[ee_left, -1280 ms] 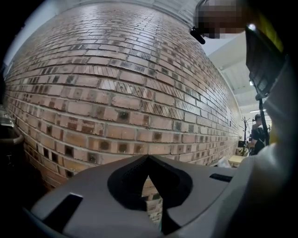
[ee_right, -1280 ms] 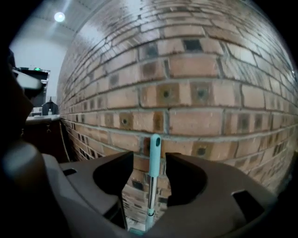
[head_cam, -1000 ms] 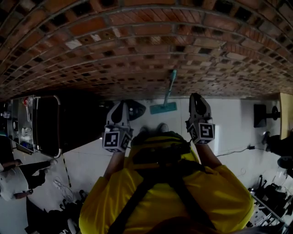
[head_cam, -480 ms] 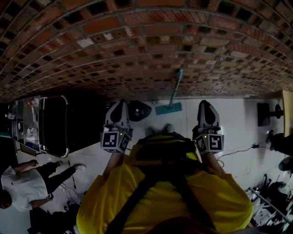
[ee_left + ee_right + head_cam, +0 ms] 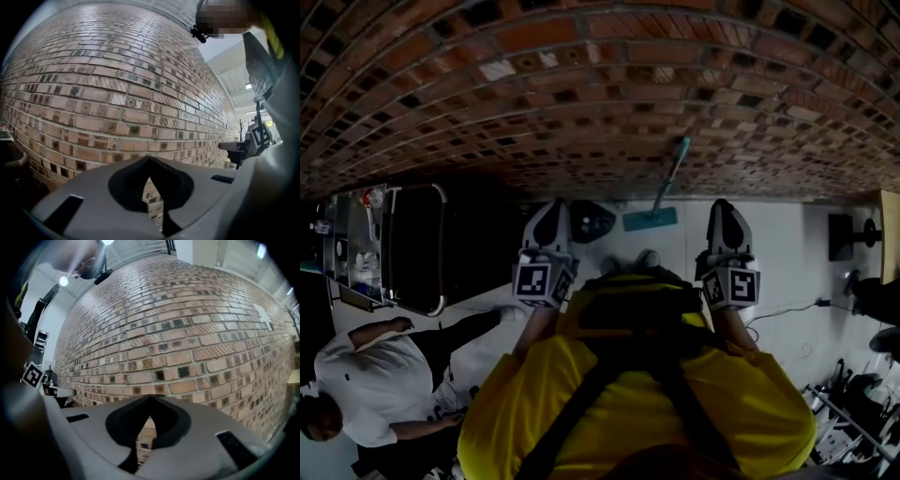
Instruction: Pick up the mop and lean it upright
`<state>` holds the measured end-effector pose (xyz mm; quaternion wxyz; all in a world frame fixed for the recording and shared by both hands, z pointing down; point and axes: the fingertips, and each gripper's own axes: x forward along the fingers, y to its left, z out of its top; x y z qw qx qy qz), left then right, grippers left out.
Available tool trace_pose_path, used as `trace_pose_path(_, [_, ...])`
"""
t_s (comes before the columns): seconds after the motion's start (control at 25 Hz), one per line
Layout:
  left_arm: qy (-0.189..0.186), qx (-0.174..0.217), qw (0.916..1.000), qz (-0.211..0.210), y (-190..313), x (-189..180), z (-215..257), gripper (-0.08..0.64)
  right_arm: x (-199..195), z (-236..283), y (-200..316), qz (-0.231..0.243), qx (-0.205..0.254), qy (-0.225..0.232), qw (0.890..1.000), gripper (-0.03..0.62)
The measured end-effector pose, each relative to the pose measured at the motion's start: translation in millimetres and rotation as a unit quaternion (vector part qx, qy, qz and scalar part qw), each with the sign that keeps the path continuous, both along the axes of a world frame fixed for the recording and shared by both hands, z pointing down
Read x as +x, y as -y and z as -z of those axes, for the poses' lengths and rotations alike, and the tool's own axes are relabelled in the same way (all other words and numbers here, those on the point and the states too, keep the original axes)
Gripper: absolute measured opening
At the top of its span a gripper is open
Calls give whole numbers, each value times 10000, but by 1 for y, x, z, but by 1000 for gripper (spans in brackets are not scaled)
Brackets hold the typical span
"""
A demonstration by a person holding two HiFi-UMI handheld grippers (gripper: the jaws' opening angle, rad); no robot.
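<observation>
Two handheld grippers are being held out side by side in front of a person in a yellow top (image 5: 637, 403), and both are being pointed toward a brick wall (image 5: 581, 94) on the far side of the scene. The left gripper (image 5: 551, 210) is being shown with its fingers (image 5: 98, 187) pressed together at the tips, and nothing is being pinched between them; only brickwork is being seen through the small gap below the tips. The right gripper (image 5: 724, 208) is likewise being shown with its fingers (image 5: 201, 427) pressed together and nothing between them.

The mop (image 5: 666, 192) is being seen well beyond both grippers, between them and nearer the right one. Its teal head is being rested on the pale floor (image 5: 787, 253) at the foot of the wall, while its handle is being leaned up against the bricks, tilted slightly to the right. Neither gripper is touching it.

A dark rounded object (image 5: 591, 221) is lying just left of the mop head. At the near left, a second person in a white shirt (image 5: 366, 394) is being glimpsed beside a metal-framed cart (image 5: 394, 244).
</observation>
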<state>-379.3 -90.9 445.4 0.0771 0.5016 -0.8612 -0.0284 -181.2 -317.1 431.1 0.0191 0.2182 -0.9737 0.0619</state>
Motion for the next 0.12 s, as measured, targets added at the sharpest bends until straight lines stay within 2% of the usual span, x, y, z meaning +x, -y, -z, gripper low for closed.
trace_pose_path(0.12, [17, -18, 10000, -45, 0, -2, -3, 0, -4, 1, -2, -43, -19, 39, 10000, 6])
